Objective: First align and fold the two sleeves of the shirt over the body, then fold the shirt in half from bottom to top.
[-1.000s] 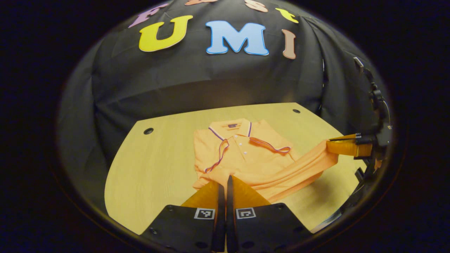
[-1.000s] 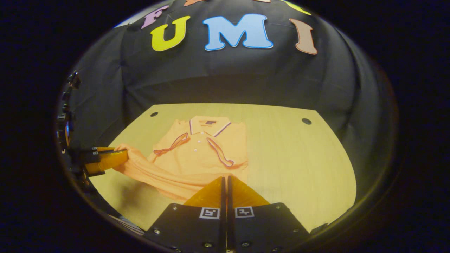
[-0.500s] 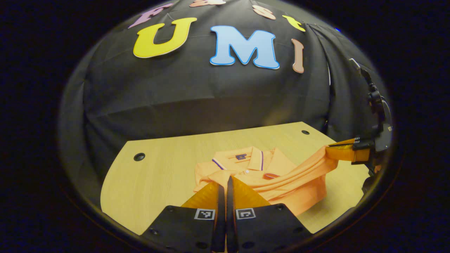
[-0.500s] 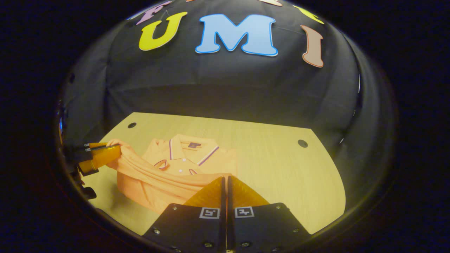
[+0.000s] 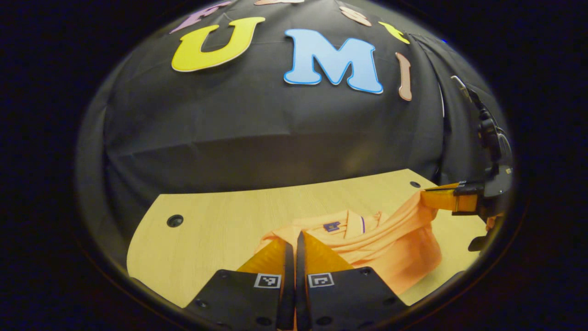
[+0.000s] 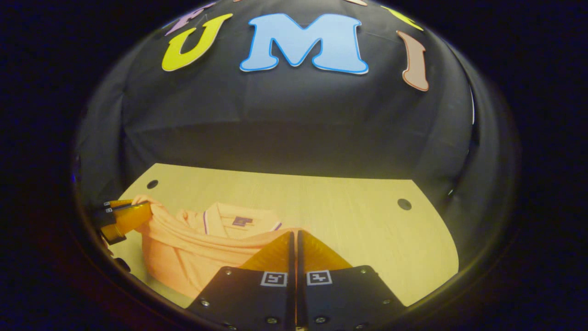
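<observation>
Shirt (image 5: 390, 239): orange polo, soft knit, lying on the tabletop (image 5: 216, 239) with its lower hem raised off the wood and carried over the body. Left gripper (image 5: 294, 246), bottom centre of the left gripper view: jaws pressed together, a narrow dark slit between them, orange hem cloth bunched at the tips. Right gripper (image 6: 294, 246), bottom centre of the right gripper view: jaws likewise closed, cloth meeting the tips.

In the left gripper view the right gripper (image 5: 441, 200) also appears at the right edge, a corner of the hem pinched in it; the fabric hangs from that corner in a smooth drooping sheet with long shallow creases. In the right gripper view the left gripper (image 6: 126, 216) sits at the left edge, with the opposite hem corner gathered in it and the cloth sagging below in a rounded fold.

Collar (image 6: 239, 220) shows past the lifted hem: flat, pointed, edged with a thin dark stripe, a small dark tag inside the neck. Collar (image 5: 340, 225) sits centre-right in the left gripper view, partly covered by the raised cloth.

Tabletop pale wood grain, matte, curved far edge, small round dark holes (image 6: 404, 203) near its corners. Black wrinkled cloth wall (image 5: 257, 138) behind.
</observation>
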The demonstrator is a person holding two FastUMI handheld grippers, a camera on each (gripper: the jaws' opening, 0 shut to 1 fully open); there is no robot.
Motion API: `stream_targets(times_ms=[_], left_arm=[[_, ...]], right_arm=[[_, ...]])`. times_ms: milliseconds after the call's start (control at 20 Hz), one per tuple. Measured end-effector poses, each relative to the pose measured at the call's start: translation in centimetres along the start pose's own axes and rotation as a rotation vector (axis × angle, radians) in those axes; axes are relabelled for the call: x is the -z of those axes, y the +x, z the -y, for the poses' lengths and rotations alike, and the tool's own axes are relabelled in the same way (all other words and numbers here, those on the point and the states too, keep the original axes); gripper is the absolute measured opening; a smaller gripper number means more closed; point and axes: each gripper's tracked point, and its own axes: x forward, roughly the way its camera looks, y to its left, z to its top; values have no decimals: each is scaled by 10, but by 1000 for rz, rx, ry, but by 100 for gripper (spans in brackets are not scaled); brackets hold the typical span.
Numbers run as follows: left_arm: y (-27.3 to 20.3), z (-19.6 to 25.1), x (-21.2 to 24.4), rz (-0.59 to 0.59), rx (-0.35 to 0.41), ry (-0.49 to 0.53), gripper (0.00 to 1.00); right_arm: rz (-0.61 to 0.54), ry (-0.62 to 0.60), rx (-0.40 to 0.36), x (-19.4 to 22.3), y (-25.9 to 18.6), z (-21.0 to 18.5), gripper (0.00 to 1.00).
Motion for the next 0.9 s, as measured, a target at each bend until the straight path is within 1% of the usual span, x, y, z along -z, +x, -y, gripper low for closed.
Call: stream_targets(times_ms=[250,500,700,900], left_arm=[[29,-5,-2,7,-11,2,7],[49,-5,2,11,-18,0,7],[59,-6,16,-21,-31,-6,7],[58,-8,21,-47,-34,-17,7]], right_arm=[[-4,-32,31,-2,32,9,1],[-38,-30,58,9,58,14,1],[-84,-43,66,23,71,11,1],[-117,-85,67,31,70,8,3]])
